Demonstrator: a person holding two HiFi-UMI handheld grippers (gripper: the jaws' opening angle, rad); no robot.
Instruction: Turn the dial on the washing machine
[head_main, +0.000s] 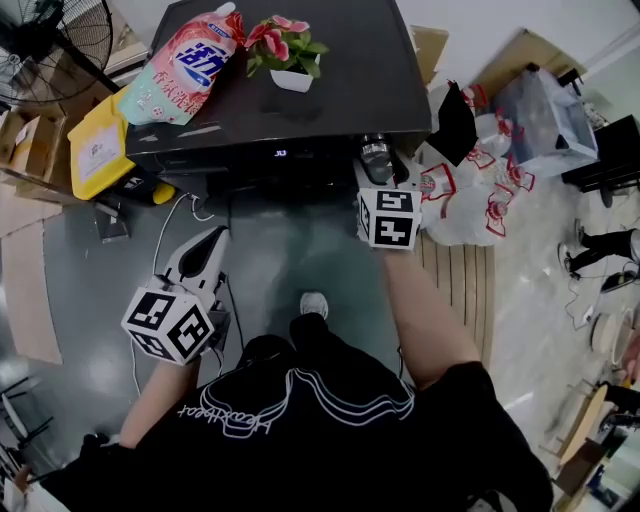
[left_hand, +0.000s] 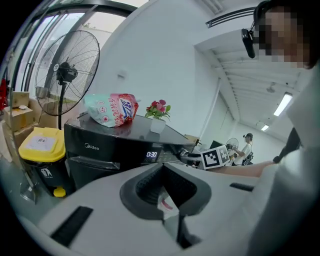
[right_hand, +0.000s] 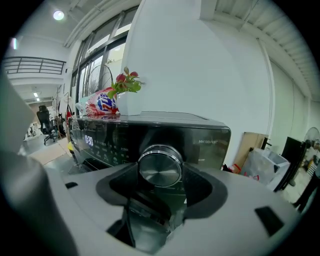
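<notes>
The black washing machine (head_main: 300, 110) stands in front of me, its display (left_hand: 151, 155) reading 0:30. Its round silver dial (right_hand: 159, 172) sits at the right end of the front panel. My right gripper (right_hand: 160, 167) is level with the dial, and its two jaws close against the dial's left and right sides. From the head view the dial (head_main: 375, 158) shows just beyond the right gripper's (head_main: 377, 172) marker cube. My left gripper (head_main: 213, 238) hangs low at the left, well short of the machine, its jaws shut with nothing in them (left_hand: 162, 167).
A detergent pouch (head_main: 185, 65) and a potted flower (head_main: 287, 50) sit on the machine's lid. A yellow bin (head_main: 97, 145) and a standing fan (left_hand: 65, 75) are to its left. Plastic bags (head_main: 470, 190) pile up at its right. My foot (head_main: 314, 303) is on the grey floor below.
</notes>
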